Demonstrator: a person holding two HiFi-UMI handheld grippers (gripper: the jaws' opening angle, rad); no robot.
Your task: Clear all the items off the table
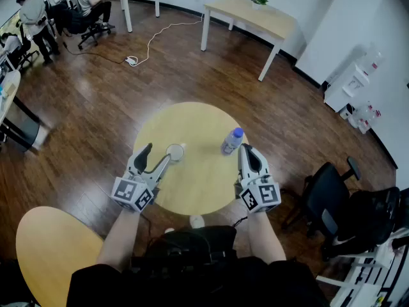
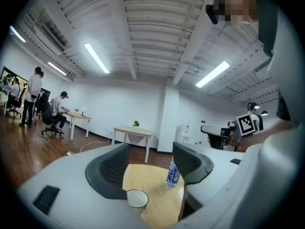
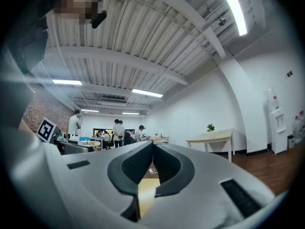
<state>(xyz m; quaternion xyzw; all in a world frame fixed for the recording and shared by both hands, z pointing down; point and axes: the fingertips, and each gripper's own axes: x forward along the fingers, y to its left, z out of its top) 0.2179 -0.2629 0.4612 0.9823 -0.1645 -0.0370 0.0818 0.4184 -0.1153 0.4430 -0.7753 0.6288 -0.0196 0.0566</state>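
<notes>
A round yellow table point(image 1: 198, 190) bears a white cup point(image 1: 175, 152) and a clear water bottle with a blue cap point(image 1: 232, 141). My left gripper point(image 1: 155, 156) is open at the table's near left, and the cup stands just ahead of its fingertips, not between the pads. In the left gripper view the cup point(image 2: 137, 198) sits low in front of the open left gripper point(image 2: 151, 163), with the bottle point(image 2: 172, 173) farther off by the right jaw. My right gripper point(image 1: 246, 151) is shut and empty, just this side of the bottle. The right gripper point(image 3: 153, 168) has its pads together.
A second round table point(image 1: 51, 248) is at the lower left and a black office chair point(image 1: 332, 203) at the right. Farther off stand a rectangular table with a plant point(image 1: 252, 18), a water dispenser point(image 1: 348, 82), a floor cable with a power strip point(image 1: 131, 61), and people at desks point(image 1: 38, 18).
</notes>
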